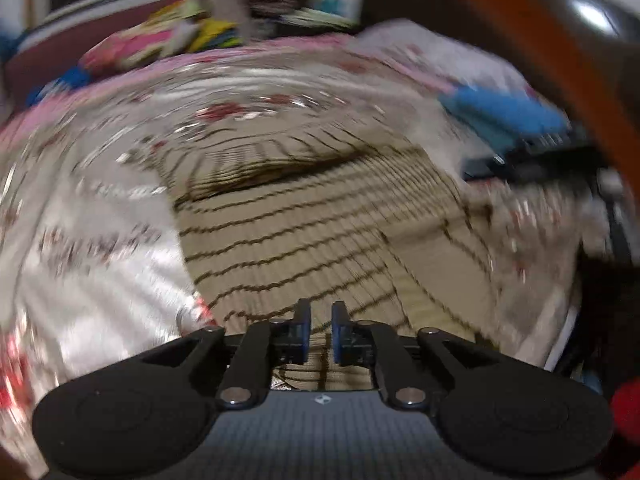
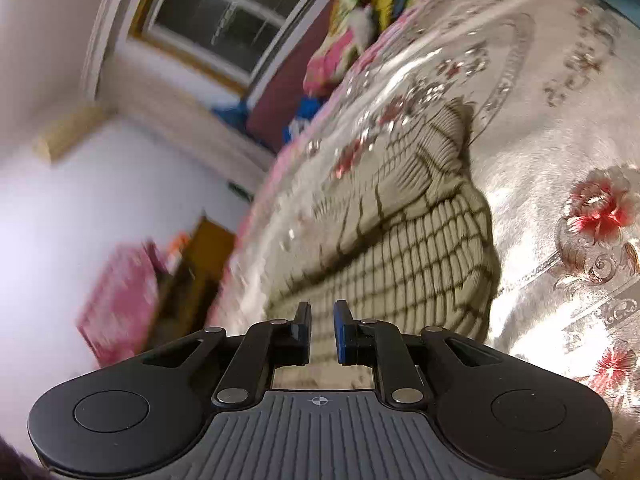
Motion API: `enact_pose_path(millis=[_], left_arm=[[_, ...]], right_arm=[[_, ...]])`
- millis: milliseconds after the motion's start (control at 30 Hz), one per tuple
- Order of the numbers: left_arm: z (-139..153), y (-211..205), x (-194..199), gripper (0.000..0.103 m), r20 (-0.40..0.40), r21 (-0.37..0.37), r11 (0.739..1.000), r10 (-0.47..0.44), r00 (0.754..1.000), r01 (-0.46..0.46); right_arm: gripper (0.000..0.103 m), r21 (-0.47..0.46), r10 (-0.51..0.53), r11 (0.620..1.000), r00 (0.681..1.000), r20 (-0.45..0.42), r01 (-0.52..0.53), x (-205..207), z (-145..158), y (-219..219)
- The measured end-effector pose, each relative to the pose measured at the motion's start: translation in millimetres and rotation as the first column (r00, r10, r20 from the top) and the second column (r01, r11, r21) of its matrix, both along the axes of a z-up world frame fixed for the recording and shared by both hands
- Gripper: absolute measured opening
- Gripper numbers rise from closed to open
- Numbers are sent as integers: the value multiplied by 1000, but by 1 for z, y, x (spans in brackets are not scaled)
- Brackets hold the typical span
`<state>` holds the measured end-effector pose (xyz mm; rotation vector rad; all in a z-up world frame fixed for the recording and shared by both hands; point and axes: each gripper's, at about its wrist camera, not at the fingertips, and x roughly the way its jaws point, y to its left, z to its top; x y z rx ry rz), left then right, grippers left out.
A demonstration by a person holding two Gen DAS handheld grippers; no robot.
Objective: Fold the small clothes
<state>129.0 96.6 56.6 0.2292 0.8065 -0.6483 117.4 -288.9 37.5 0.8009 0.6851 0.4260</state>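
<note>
One beige knitted garment with thin dark brown stripes lies spread on the bed's shiny floral cover with red flowers, a fold raised across its far part. The left gripper hovers over its near edge, jaws a narrow gap apart with nothing between them. The right gripper stands likewise, slightly parted and empty, above the same garment. One window shows beyond. No writing can be read.
</note>
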Motion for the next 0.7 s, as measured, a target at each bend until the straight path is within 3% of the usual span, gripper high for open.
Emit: enact_pose_path(millis=[67, 133, 267, 567, 700], left_arm=[[-5, -10, 1, 20, -10, 56, 996, -75, 997, 76], [-12, -19, 2, 23, -30, 110, 984, -135, 990, 138], [-27, -30, 3, 23, -48, 170, 964, -198, 979, 204], [-29, -35, 1, 34, -45, 257, 904, -343, 938, 343], [-32, -45, 4, 38, -49, 302, 862, -413, 910, 407]], right_arm=[[17, -109, 55, 992, 998, -7, -56, -1, 4, 15], [23, -249, 124, 961, 992, -12, -123, 0, 8, 32], [35, -501, 279, 830, 960, -7, -245, 2, 16, 67], [40, -666, 472, 618, 875, -110, -417, 27, 1, 107], [42, -676, 494, 584, 857, -143, -449, 34, -5, 111]])
